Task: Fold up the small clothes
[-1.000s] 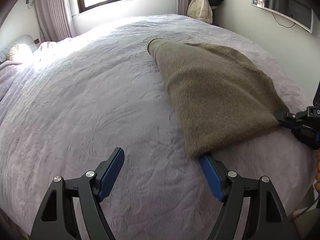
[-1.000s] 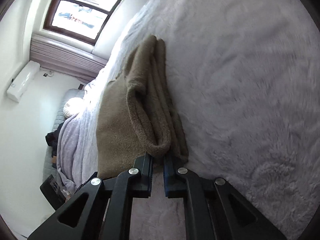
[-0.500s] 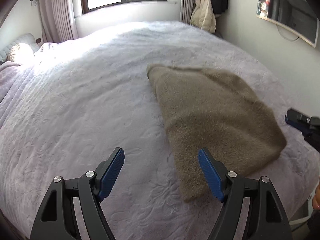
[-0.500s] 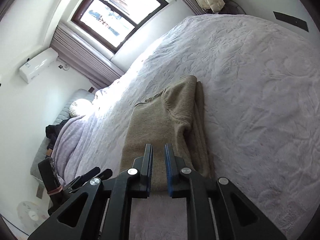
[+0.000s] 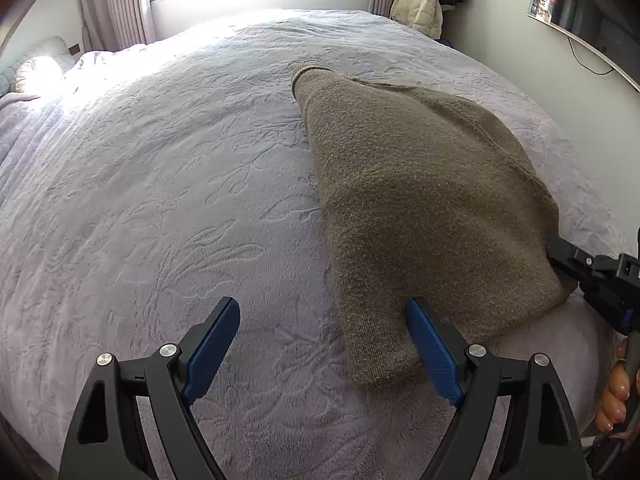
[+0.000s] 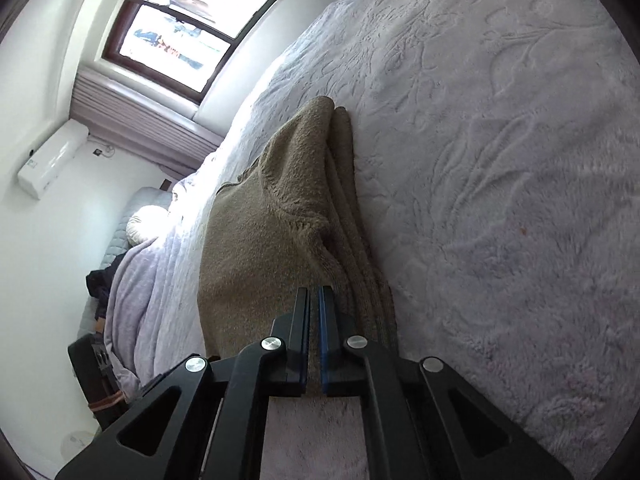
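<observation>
The fuzzy olive-brown knit garment (image 5: 420, 200) lies folded on the lavender embossed bedspread (image 5: 160, 200). The right gripper (image 6: 314, 300) pinches its edge; the left gripper (image 5: 324, 344), jaws spread, straddles the near corner. Tugging one-handed could unravel the layers.

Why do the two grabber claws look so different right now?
The left gripper is spread wide open with its fingers on either side of the brown sweater's near corner, while the right gripper is squeezed almost shut at the sweater's edge. Whether it really pinches the knit is hard to tell. Both are black with blue pads, and both sit low over the bed.
</observation>
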Action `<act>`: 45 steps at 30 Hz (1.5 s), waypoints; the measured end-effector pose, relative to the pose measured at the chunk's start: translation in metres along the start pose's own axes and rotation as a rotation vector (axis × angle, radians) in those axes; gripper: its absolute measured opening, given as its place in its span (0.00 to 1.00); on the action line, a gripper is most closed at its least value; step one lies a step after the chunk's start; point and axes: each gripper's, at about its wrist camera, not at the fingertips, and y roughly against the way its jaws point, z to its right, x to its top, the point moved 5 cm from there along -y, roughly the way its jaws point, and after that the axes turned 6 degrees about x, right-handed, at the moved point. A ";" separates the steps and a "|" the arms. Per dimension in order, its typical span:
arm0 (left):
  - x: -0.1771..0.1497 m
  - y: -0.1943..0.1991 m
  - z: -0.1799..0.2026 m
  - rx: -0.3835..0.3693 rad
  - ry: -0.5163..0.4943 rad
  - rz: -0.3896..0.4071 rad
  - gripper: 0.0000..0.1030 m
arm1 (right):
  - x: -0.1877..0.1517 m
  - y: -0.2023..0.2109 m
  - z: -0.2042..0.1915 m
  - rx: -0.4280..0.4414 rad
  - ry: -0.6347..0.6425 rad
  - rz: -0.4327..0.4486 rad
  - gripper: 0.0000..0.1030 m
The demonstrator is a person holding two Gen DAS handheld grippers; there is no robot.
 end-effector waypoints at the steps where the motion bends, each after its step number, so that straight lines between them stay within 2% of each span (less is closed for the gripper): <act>1: 0.000 0.000 -0.001 -0.002 0.003 -0.005 0.84 | -0.002 0.003 0.001 0.007 -0.007 0.004 0.03; 3: 0.000 0.000 -0.002 -0.005 0.010 -0.010 0.84 | -0.005 0.009 0.003 0.021 -0.027 0.016 0.06; 7: -0.001 0.003 0.001 0.005 0.004 -0.007 0.84 | -0.011 0.015 0.003 0.019 -0.024 0.026 0.06; 17: -0.001 0.004 0.005 0.032 -0.012 -0.002 0.84 | -0.027 0.031 -0.001 0.017 -0.004 0.011 0.14; 20: -0.001 0.005 0.006 0.041 -0.013 0.000 0.85 | -0.032 0.033 -0.002 0.019 0.001 0.002 0.24; 21: -0.001 0.004 0.006 0.055 -0.014 0.000 0.94 | -0.033 0.032 -0.003 0.019 0.000 -0.002 0.32; 22: -0.001 0.004 0.004 0.070 -0.013 0.001 0.97 | -0.034 0.032 -0.003 0.015 -0.001 -0.005 0.39; 23: -0.001 0.003 0.004 0.065 -0.011 0.000 0.97 | -0.035 0.033 -0.004 0.013 0.003 -0.005 0.49; 28: -0.002 0.000 -0.001 0.049 0.019 -0.017 0.99 | -0.034 0.032 -0.005 0.011 0.020 -0.012 0.51; 34: -0.002 0.002 0.001 0.059 -0.007 0.005 0.99 | -0.033 0.032 -0.006 0.007 0.020 -0.018 0.54; 37: -0.002 0.001 0.000 0.056 -0.009 0.003 0.99 | -0.033 0.030 -0.010 0.007 0.033 -0.021 0.59; 39: -0.002 0.001 0.000 0.051 -0.002 -0.002 0.99 | -0.033 0.030 -0.015 0.019 0.052 -0.020 0.72; 43: -0.002 0.000 -0.001 0.044 0.005 -0.010 0.99 | -0.033 0.028 -0.024 0.012 0.104 -0.016 0.88; 45: -0.002 -0.001 -0.002 0.041 0.006 -0.013 0.99 | -0.034 0.028 -0.028 0.020 0.121 -0.004 1.00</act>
